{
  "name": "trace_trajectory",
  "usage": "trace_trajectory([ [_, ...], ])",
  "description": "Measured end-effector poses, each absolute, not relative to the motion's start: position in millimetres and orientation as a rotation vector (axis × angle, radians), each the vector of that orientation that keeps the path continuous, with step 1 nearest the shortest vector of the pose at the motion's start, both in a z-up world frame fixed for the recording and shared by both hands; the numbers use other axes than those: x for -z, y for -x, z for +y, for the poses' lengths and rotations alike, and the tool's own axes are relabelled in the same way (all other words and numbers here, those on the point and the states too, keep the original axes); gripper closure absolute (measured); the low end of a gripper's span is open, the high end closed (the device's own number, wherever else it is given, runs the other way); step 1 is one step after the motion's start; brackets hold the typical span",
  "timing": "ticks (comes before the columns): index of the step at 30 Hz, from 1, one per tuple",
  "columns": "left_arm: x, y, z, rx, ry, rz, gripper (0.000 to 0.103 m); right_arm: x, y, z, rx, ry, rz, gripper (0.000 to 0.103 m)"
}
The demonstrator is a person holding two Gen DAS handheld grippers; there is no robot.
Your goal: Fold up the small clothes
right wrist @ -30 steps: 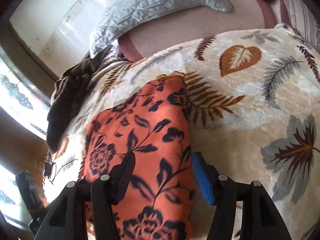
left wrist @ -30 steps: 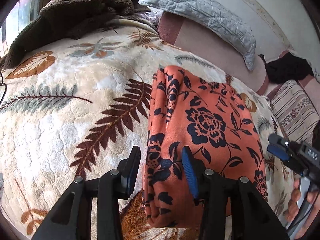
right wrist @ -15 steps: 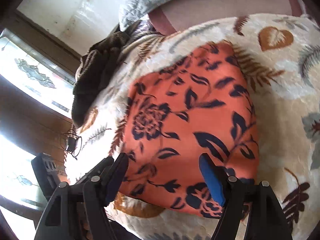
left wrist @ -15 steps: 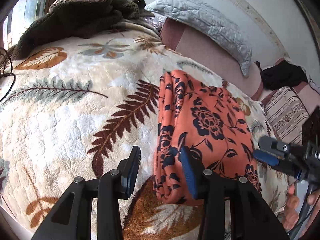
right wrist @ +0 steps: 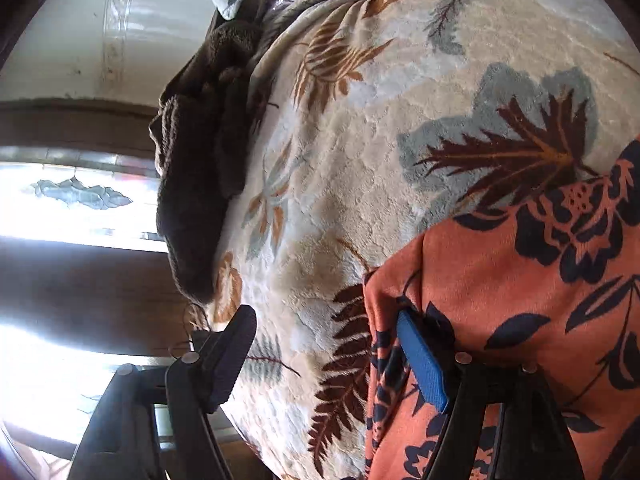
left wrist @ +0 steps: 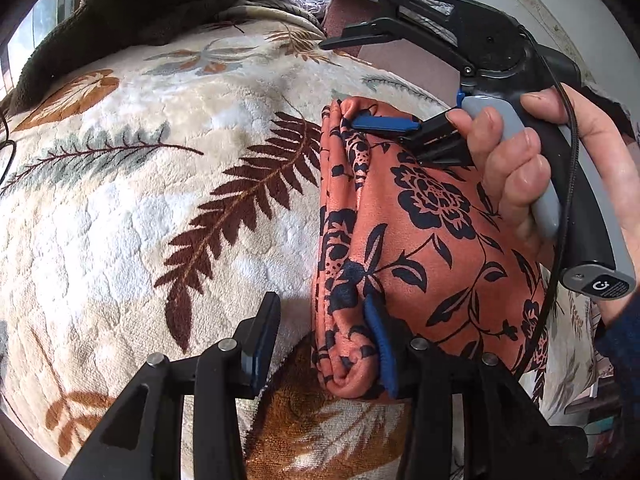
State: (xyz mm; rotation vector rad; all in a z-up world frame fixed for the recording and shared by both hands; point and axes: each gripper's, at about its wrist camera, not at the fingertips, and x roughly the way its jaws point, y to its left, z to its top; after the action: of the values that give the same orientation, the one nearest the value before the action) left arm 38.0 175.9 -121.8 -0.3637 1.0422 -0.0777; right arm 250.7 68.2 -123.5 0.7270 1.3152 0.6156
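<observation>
Left hand-held gripper (left wrist: 320,344), lower centre of its view: jaws opening, the right pad on the folded orange floral garment (left wrist: 420,240), the left pad clear over the blanket (left wrist: 140,200); nothing clamped. Right hand-held gripper (right wrist: 332,356): jaws wide, one blue pad resting on the garment's corner, the other off it. No legible writing. The garment lies right of centre on the leaf-patterned blanket; open blanket extends leftward. Brown throw (left wrist: 140,4) at upper left.

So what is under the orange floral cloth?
The orange floral cloth lies on a cream leaf-print blanket, which shows all along its left edge. Whatever is beneath the cloth's middle is covered, and its inner folded layers are hidden too.
</observation>
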Motion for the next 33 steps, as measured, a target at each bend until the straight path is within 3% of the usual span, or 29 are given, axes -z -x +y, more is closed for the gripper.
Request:
trace_trajectory([
  [8,107.3,-32.2,184.5,0.065,0.435,0.956,0.056,63.3,-137.7,-9.0,-0.629,-0.626,1.151,0.027],
  [15,99.0,-24.9,171.7,0.027,0.369,0.907,0.056,106.3,-17.6,-103.7,-0.488,-0.696,1.184,0.023],
  [18,98.9,-23.8,171.0,0.028,0.359,0.894,0.054,91.8,4.7,-119.4,-0.492,-0.693,1.095,0.022],
  [27,102.4,-31.7,171.7,0.044,0.38,0.904,0.046,90.1,-13.6,-167.8,-0.389,-0.696,1.034,0.022],
  [32,92.8,-51.2,187.8,0.352,0.638,0.937,0.024,108.9,-45.7,-188.2,-0.369,-0.753,1.074,0.021],
  [33,93.2,-57.7,192.6,0.378,0.679,0.943,0.023,112.1,-52.9,-188.4,-0.391,-0.774,1.077,0.021],
])
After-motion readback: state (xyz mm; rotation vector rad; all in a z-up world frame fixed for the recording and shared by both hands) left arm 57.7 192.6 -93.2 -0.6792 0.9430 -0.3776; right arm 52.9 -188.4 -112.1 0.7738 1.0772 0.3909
